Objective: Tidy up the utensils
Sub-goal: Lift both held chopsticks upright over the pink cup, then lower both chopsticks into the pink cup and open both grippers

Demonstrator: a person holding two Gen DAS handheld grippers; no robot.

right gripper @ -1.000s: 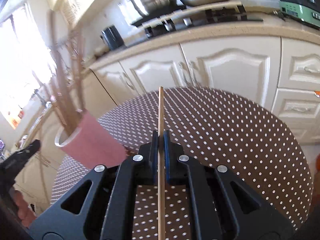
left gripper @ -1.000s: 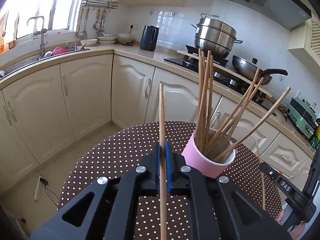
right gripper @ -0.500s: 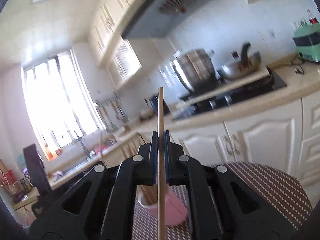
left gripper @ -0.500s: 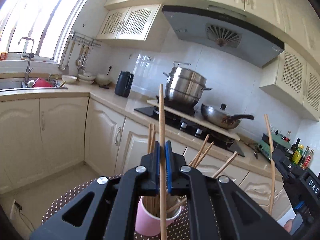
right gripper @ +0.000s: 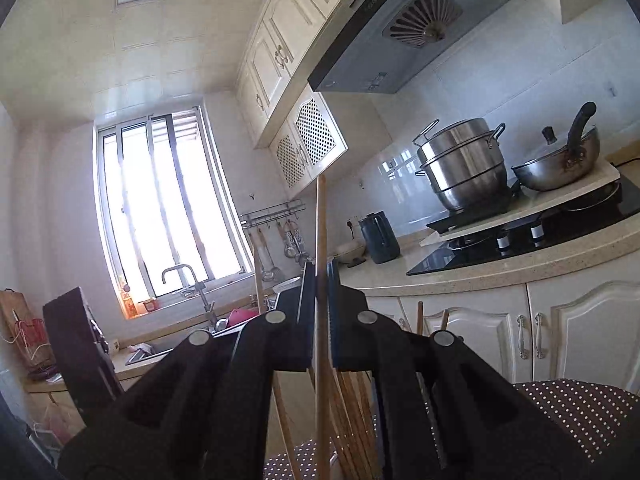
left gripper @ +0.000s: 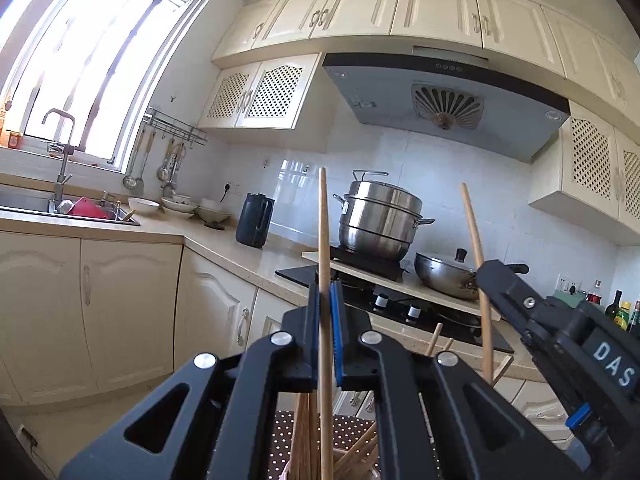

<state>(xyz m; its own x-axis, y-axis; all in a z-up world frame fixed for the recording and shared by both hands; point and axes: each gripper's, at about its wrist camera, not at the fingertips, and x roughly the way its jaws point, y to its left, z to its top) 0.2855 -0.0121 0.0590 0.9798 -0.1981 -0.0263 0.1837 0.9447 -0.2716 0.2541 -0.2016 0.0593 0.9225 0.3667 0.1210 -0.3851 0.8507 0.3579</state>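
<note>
Kitchen backdrop, both tongs (left gripper: pixel 326 300) (right gripper: pixel 319 280) level, each clamping an upright chopstick (left gripper: pixel 323 232) (right gripper: pixel 320 216)

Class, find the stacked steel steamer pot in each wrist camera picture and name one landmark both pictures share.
Left wrist view: the steamer pot stands on the stove just right of centre, behind the upright chopstick.
Right wrist view: the steamer pot sits right of centre, upper half, tilted with the counter.
Shared landmark: the dark kettle on the counter left of the pot.
</note>
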